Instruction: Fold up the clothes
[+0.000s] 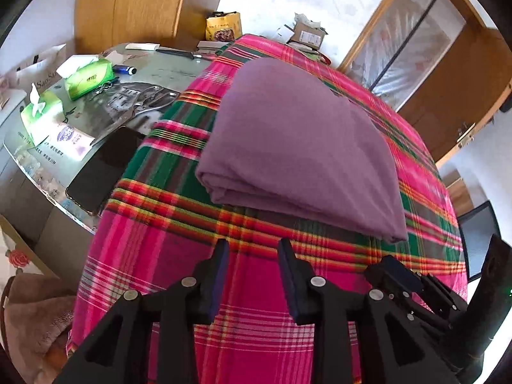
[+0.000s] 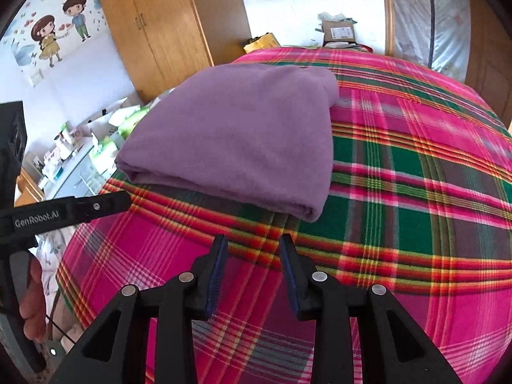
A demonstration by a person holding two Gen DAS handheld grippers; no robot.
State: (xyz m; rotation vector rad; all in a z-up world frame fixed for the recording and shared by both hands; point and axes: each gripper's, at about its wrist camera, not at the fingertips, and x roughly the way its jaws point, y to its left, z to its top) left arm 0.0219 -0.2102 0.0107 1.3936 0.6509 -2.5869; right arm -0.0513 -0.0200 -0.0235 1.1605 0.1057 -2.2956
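Observation:
A purple garment (image 1: pixel 294 147) lies folded into a flat rectangle on the pink and green plaid cloth (image 1: pixel 166 256). The same purple garment (image 2: pixel 236 137) fills the upper middle of the right wrist view, on the plaid cloth (image 2: pixel 416 192). My left gripper (image 1: pixel 252 248) hovers open just short of the garment's near edge, nothing between its fingers. My right gripper (image 2: pixel 252 243) is also open and empty, close to the garment's near right corner. In the left wrist view, the right gripper's body (image 1: pixel 412 284) shows at the lower right. The left gripper's body (image 2: pixel 64 211) crosses the left side of the right wrist view.
To the left, a glass-topped table (image 1: pixel 179 70) holds green tissue packs (image 1: pixel 89 76), pliers (image 1: pixel 150 102), a black phone (image 1: pixel 102 169), a lighter and a knife. Cardboard boxes (image 1: pixel 307 33) sit past the far edge. Wooden wardrobe (image 2: pixel 166 28) and door stand behind. A hand (image 2: pixel 30 300) shows lower left.

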